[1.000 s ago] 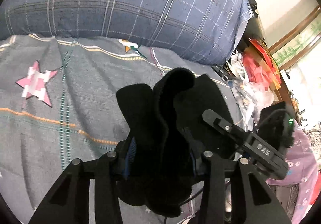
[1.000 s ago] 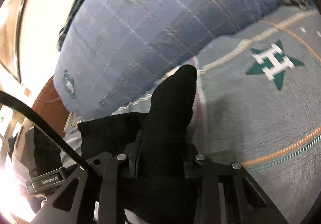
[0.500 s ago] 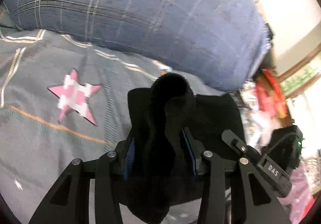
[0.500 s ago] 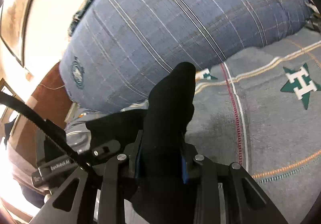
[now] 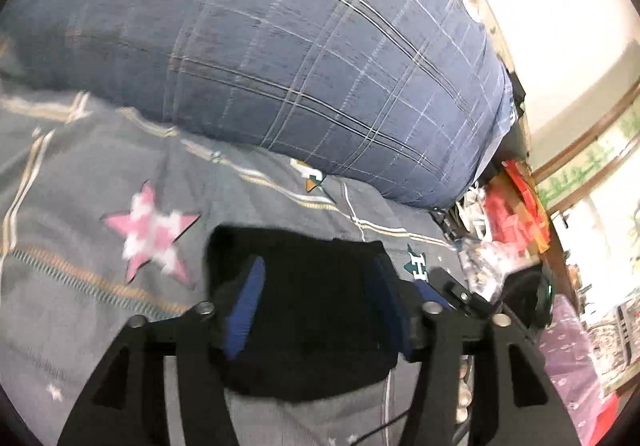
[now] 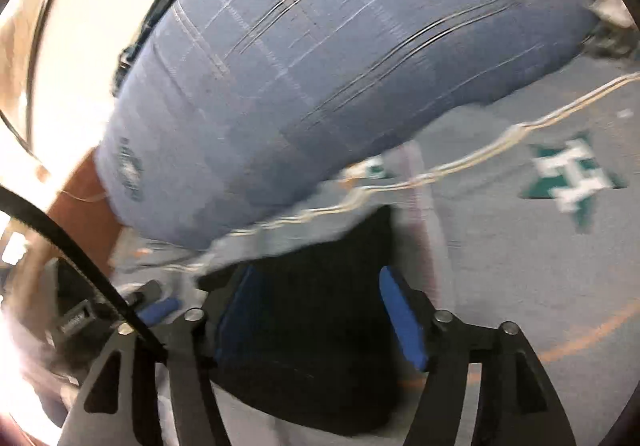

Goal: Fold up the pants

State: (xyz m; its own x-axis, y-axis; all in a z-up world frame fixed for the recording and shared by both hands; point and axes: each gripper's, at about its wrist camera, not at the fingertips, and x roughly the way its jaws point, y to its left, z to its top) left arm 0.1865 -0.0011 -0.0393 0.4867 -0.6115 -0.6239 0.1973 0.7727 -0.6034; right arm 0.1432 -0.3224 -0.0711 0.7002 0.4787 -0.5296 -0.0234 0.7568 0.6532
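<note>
The black pants point(image 5: 308, 310) lie folded in a flat dark block on the grey bedspread point(image 5: 80, 286). My left gripper point(image 5: 318, 274) is open, its blue-padded fingers point(image 5: 246, 302) spread on either side of the block and holding nothing. In the right wrist view the same black pants point(image 6: 316, 326) lie on the bed, and my right gripper point(image 6: 316, 282) is open with its blue pads point(image 6: 400, 318) apart on both sides of the cloth. The other gripper shows at the right edge of the left wrist view point(image 5: 460, 294).
A big blue plaid pillow point(image 5: 280, 46) lies right behind the pants, also in the right wrist view point(image 6: 320, 66). The bedspread carries a pink star point(image 5: 156, 234) and a green star point(image 6: 568, 178). Red bags and clutter point(image 5: 508, 206) sit past the bed's right edge.
Both grippers were shut on bunched black cloth held up; now both have opened and the pants lie flat on the bed between the fingers.
</note>
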